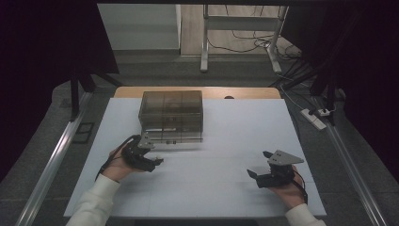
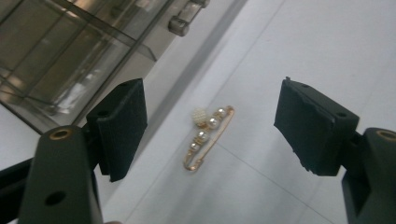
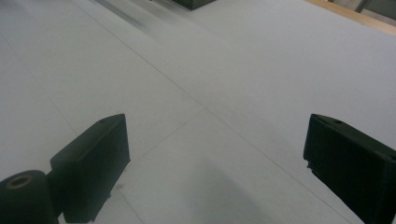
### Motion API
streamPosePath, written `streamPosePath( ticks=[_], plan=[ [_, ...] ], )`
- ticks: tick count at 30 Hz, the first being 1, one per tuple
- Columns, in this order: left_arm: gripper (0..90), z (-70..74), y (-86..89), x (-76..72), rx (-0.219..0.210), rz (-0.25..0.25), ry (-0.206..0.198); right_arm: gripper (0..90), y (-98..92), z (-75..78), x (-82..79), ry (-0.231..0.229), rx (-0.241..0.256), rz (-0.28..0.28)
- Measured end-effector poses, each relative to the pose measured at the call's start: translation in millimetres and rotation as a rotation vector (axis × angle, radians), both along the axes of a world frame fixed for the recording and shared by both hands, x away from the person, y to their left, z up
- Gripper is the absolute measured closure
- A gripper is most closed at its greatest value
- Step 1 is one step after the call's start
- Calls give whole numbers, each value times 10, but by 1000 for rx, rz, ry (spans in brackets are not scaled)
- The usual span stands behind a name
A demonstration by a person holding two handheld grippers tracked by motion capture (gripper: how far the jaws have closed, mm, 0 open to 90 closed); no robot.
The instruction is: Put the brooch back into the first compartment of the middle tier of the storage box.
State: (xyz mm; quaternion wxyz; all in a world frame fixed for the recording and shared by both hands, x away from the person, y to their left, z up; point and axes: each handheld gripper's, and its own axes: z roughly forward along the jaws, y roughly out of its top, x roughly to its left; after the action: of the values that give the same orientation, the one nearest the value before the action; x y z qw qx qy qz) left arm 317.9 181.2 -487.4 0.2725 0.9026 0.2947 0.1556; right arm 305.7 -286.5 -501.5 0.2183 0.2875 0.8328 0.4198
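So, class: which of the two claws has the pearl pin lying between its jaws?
The left claw, beside the smoky drawer box: the pearl pin lies between its open jaws. The right claw frames bare table.

Glossy gold-wire pearl brooch (image 2: 207, 136)

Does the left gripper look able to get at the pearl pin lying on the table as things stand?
Probably yes. The left gripper is open, and the pearl pin lies flat on the white table between its jaws, with nothing over it. The smoked drawer box stands off to one side.
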Motion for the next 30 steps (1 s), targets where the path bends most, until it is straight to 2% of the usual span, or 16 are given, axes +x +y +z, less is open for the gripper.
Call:
streamPosePath(
  ticks=[7, 9, 13, 17, 21, 25, 30],
  plan=[
    [259, -83, -45, 15, 53, -56, 56, 69, -10, 13, -5, -2, 1, -3],
    [259, -130, -59, 38, 82, -58, 66, 69, -2, 5, -2, -2, 4, -1],
    [259, -176, -77, 65, 99, -60, 77, 69, 0, 4, -2, -2, 0, 0],
    [263, -210, -91, 96, 99, -64, 92, 69, -5, 7, -1, -1, 0, -2],
    [268, -218, -104, 121, 76, -73, 111, 69, 5, 1, -1, -2, -1, 0],
    [276, -249, -109, 157, 74, -65, 127, 69, 2, 4, -2, -2, 0, -1],
    [302, -257, -103, 178, 59, -45, 126, 69, -1, 4, -2, -2, -1, -2]
  ],
)
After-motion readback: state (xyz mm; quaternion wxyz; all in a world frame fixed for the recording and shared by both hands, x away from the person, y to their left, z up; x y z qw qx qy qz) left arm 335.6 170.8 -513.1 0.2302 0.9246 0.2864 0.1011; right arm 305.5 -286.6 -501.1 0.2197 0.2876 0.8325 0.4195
